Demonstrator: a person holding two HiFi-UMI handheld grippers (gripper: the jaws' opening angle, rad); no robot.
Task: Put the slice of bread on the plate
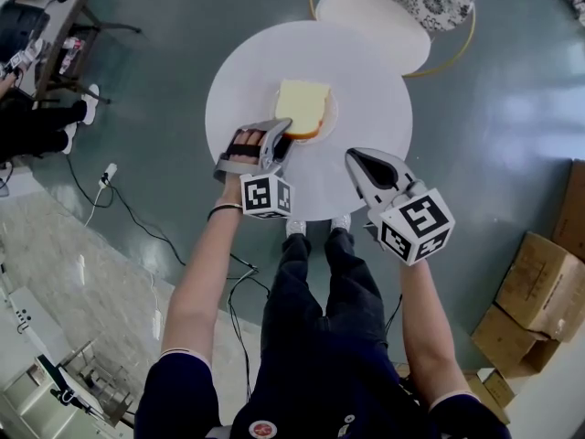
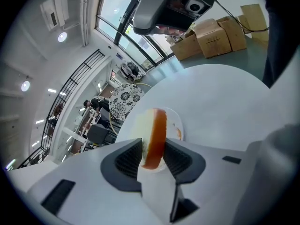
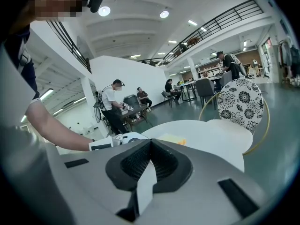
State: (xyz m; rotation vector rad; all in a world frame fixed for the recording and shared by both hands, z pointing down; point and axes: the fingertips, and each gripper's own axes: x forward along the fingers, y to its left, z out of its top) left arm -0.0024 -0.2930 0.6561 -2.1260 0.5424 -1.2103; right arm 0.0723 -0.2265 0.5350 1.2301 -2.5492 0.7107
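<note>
Head view looks steeply down on the table point(image 1: 366, 71), lying toward 12 o'clock. Each gripper view looks close along its own jaws. All three share table and bread point(image 1: 302, 106).

The left arm point(image 1: 196, 282) reaches forward nearly straight, its hand point(image 1: 239, 151) wrapped round the left gripper point(image 1: 284, 138), which tilts downward. The jaws stand part-way apart with the slice of bread point(image 1: 302, 108) between them, pads just beside its two faces. The right gripper point(image 1: 352, 155) hangs to its right, a little further back, jaws closed together on nothing, on a bare forearm point(image 1: 425, 327).
</note>
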